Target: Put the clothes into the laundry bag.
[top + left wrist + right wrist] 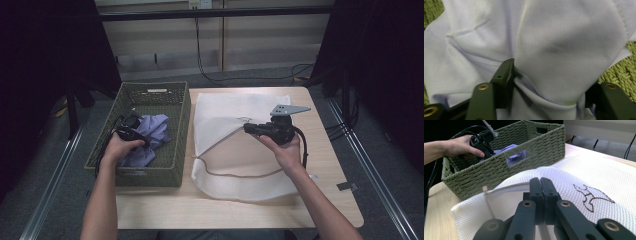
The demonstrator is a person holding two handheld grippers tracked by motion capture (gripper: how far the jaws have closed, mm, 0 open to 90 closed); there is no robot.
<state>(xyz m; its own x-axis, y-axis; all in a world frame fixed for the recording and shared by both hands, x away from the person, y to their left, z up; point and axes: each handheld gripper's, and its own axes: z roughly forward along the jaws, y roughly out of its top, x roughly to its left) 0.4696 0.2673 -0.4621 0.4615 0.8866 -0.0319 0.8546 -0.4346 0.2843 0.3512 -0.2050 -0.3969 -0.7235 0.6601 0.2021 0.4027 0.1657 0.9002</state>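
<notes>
- Between the left gripper's (134, 121) spread jaws sits a fold of the lavender cloth (544, 45), down in the woven basket (180, 130); the jaws stand apart around it, not yet pinching.
- Ahead of the right gripper (541, 185), its jaws are pressed together on the rim of the white mesh bag (599, 175), holding the mouth lifted.
- Judged step: grasping the cloth for the bag. Next the left jaws should close, then lift it toward the raised opening.
</notes>
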